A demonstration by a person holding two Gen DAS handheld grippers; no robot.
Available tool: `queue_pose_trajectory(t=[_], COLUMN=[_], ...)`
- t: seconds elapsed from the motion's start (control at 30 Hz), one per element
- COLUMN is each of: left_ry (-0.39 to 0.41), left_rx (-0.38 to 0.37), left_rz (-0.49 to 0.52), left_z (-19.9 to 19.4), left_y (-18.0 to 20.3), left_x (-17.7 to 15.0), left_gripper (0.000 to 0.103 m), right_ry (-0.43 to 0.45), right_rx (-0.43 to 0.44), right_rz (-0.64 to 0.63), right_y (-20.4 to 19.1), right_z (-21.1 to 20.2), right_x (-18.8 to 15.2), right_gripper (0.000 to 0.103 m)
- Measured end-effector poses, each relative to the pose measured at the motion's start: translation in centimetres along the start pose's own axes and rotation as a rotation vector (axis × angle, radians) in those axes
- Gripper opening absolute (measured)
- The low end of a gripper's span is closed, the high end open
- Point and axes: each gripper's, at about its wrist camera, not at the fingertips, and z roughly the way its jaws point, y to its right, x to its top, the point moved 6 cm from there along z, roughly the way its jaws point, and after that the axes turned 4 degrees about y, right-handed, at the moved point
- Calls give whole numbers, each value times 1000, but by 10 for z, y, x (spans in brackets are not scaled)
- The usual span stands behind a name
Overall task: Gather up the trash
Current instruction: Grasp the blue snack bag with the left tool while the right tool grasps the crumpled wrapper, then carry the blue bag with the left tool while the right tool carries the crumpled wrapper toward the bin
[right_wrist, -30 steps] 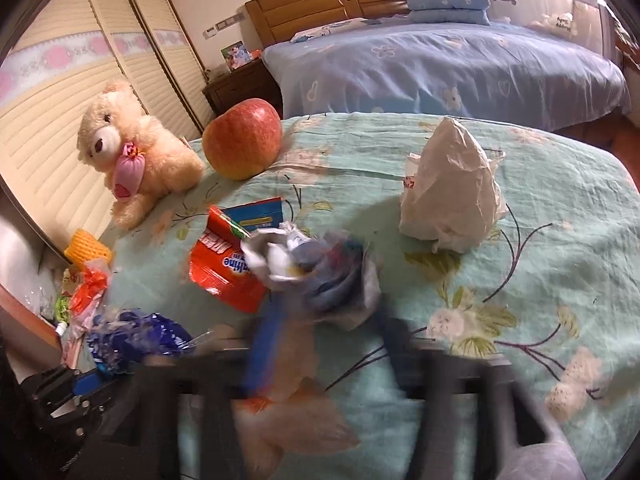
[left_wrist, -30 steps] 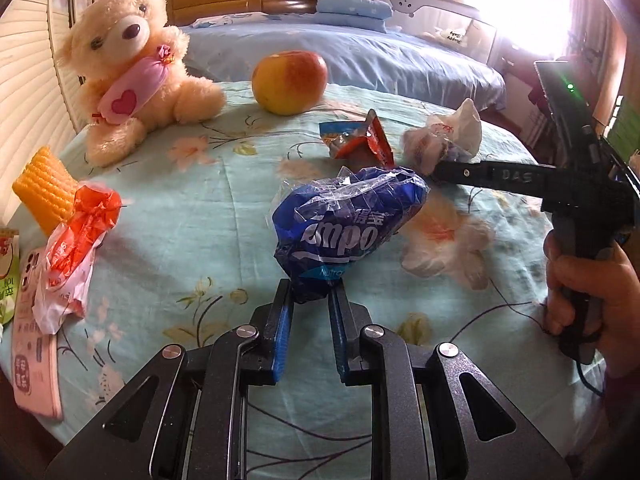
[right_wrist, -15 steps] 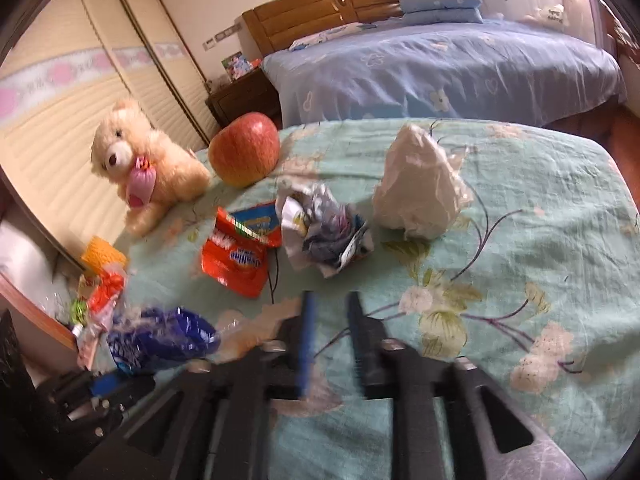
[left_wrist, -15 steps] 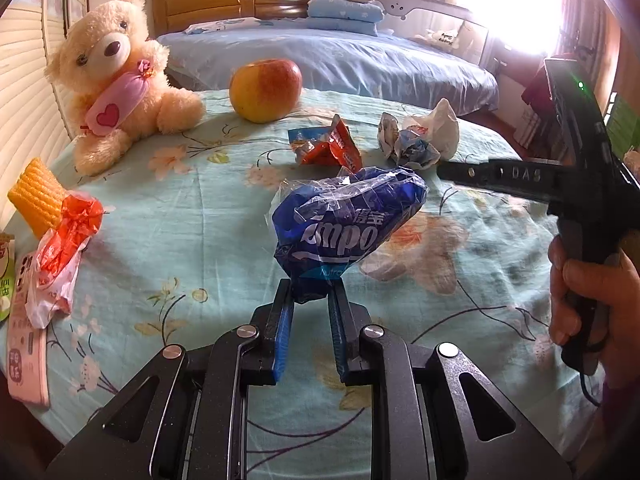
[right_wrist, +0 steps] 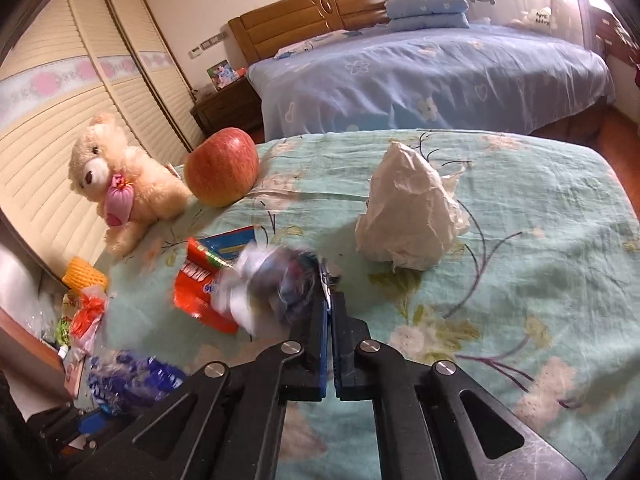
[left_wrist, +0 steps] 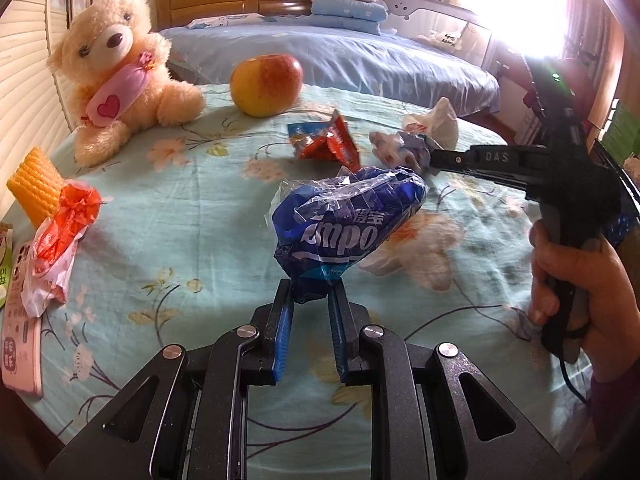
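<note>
Blue crinkled plastic, the blue wrapper [left_wrist: 346,224], sits clamped at its lower end in the left gripper [left_wrist: 310,312], fingers closed narrowly on it, above the bench [left_wrist: 180,216]. Its long axis slants up and right. The right gripper [right_wrist: 329,300] has its fingers pressed nearly together on an edge of the crumpled wrapper [right_wrist: 276,284], blurred, just left of its tips. Nearest unheld trash to those fingers: the white tissue wad [right_wrist: 408,220] beyond and right, the red snack packet [right_wrist: 200,292] left.

A home bedroom: bed [right_wrist: 432,76], pillows [right_wrist: 426,6], wardrobe [right_wrist: 80,92].
</note>
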Motion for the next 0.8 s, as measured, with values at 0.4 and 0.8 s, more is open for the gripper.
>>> queue_pose_trajectory(t=[0.4,0.8], left_ry=[-1,-12], left_rx=[-69,-156], left_rz=[70,176], left_z=[2,3], left_y=[58,139], left_x=[0,-2], left_gripper=[16,16], right_ry=[50,126], right_rx=[-30,-157], right_rz=[12,89], right_y=[43,110], right_z=[-82,-151], right_x=[-29,-61], right_gripper=[1,1])
